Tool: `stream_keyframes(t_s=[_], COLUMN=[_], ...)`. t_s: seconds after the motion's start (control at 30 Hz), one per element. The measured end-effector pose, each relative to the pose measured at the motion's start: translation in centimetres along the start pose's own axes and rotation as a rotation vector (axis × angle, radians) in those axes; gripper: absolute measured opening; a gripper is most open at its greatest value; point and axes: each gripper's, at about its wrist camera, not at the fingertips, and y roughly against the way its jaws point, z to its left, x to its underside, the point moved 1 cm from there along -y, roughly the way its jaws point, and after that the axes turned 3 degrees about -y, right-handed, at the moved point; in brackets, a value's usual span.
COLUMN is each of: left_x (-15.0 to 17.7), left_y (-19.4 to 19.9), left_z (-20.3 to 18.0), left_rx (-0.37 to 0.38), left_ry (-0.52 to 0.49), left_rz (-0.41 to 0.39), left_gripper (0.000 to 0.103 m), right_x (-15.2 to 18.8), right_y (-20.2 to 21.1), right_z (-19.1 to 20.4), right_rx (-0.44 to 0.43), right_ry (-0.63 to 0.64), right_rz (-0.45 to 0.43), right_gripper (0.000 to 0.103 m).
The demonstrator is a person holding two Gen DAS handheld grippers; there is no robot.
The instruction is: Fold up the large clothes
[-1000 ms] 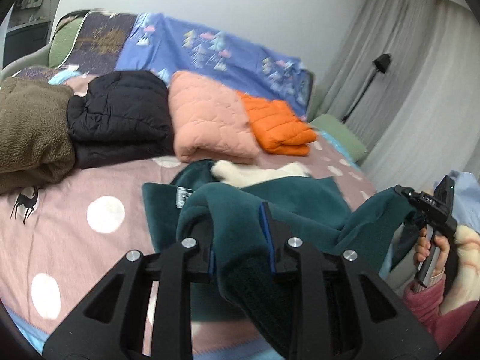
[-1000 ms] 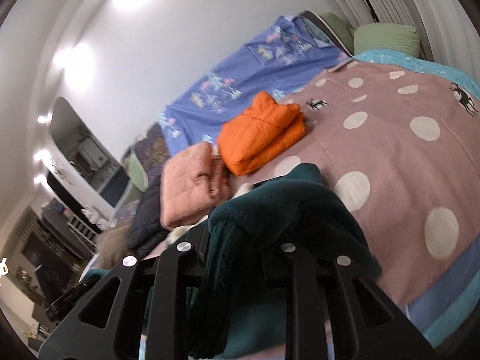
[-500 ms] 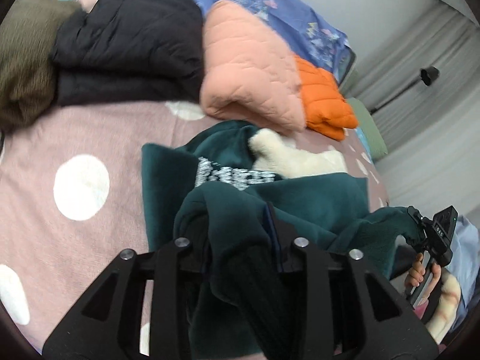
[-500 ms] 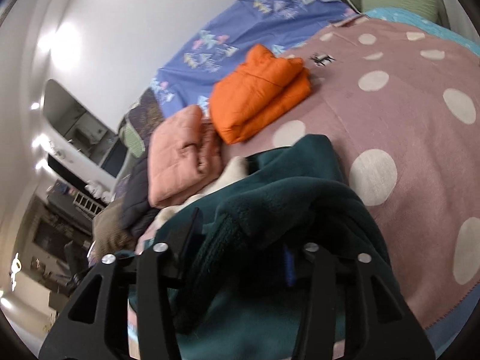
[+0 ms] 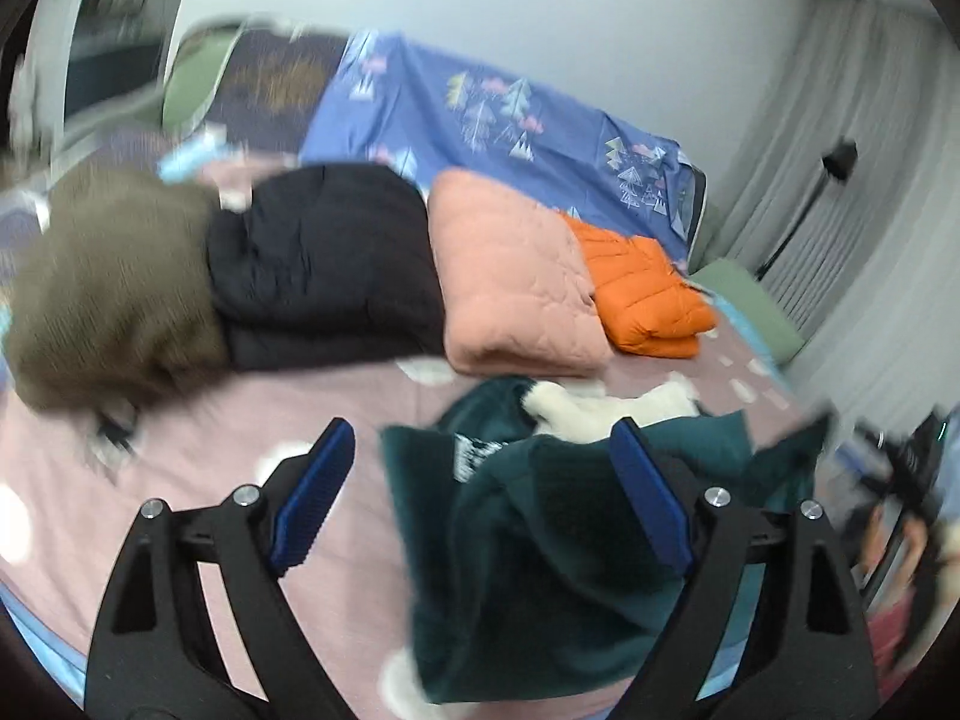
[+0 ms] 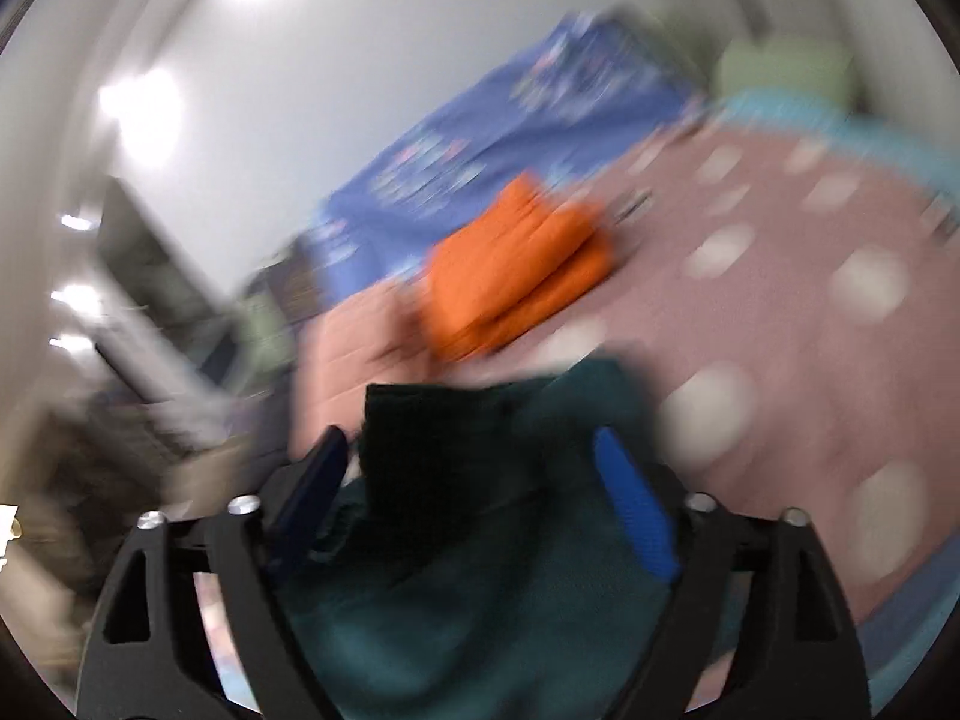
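1. The dark green fleece garment (image 5: 558, 546) lay bunched on the pink dotted bedspread (image 5: 198, 456), in front of the row of folded jackets. Its white lining (image 5: 600, 414) showed at the far side.

2. The left gripper (image 5: 480, 504) had its jaws opening wide. The fleece lay partly between them, but the blue pads (image 5: 312, 492) did not press on it.

3. The right gripper (image 6: 480, 492) was also opening. A dark fold of the fleece (image 6: 456, 450) stood between its jaws, and no pad seemed to pinch it, although this view was much blurred.

4. Risk: the released fold was thick and springy, so I judged it could fall open or slide toward the bed edge.

5. Risk: the fleece could catch on a pad while a gripper withdrew, and the fold would be dragged out of shape.

6. Risk: the bundle was near the peach quilted jacket (image 5: 510, 282) and the orange puffer jacket (image 5: 648, 300); a careless push could disturb them.

7. One second earlier both grippers were clamped on the fleece and held it up; now both had let go, and the cloth had dropped lower.
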Motion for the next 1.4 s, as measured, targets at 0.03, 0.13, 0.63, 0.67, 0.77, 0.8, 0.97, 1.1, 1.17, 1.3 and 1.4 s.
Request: stream_keyframes(t_s=[0.03, 0.13, 0.63, 0.67, 0.77, 0.8, 0.97, 1.1, 1.17, 1.3, 1.4], left_x=[0.2, 1.2, 1.5, 1.2, 0.2, 0.0, 0.4, 1.0, 0.9, 0.6, 0.1], left_y=[0.2, -0.2, -9.6, -9.9, -9.2, -9.2, -12.1, -13.2, -13.6, -14.9, -13.5], left_z=[-0.4, -1.6, -4.4, -4.4, -4.1, -4.0, -3.3, -2.8, -2.6, -2.7, -3.1], left_rx=[0.003, 0.050, 0.231, 0.227, 0.210, 0.205, 0.148, 0.143, 0.133, 0.168, 0.180], left_ry=[-0.026, -0.103, -0.258, -0.233, -0.192, -0.192, -0.205, -0.191, -0.187, -0.176, -0.157], left_rz=[-0.005, 0.007, 0.093, 0.100, 0.036, 0.033, 0.108, 0.115, 0.124, 0.141, 0.091], left_gripper=[0.089, 0.090, 0.030, 0.022, 0.016, 0.016, 0.019, 0.047, 0.069, 0.042, 0.018], right_x=[0.1, 0.9, 1.9, 1.3, -1.5, -2.1, -2.4, -0.3, 1.3, 2.6, -0.8], right_y=[-0.1, -1.4, -10.8, -10.8, -8.8, -8.7, -10.5, -12.3, -13.9, -16.5, -12.0], right_z=[0.3, 1.8, 4.7, 4.1, 2.0, 1.6, 0.8, 3.4, 5.1, 6.2, 5.7], right_rx=[0.019, -0.035, 0.011, -0.009, -0.028, -0.026, -0.136, -0.180, -0.179, -0.092, -0.144], right_ry=[0.033, 0.144, 0.545, 0.482, 0.314, 0.293, 0.316, 0.488, 0.576, 0.573, 0.419], right_rz=[-0.004, 0.068, 0.237, 0.235, 0.118, 0.111, 0.195, 0.250, 0.312, 0.371, 0.177], right_gripper=[0.086, 0.086, 0.021, 0.020, 0.000, 0.000, 0.021, 0.091, 0.091, 0.009, 0.008])
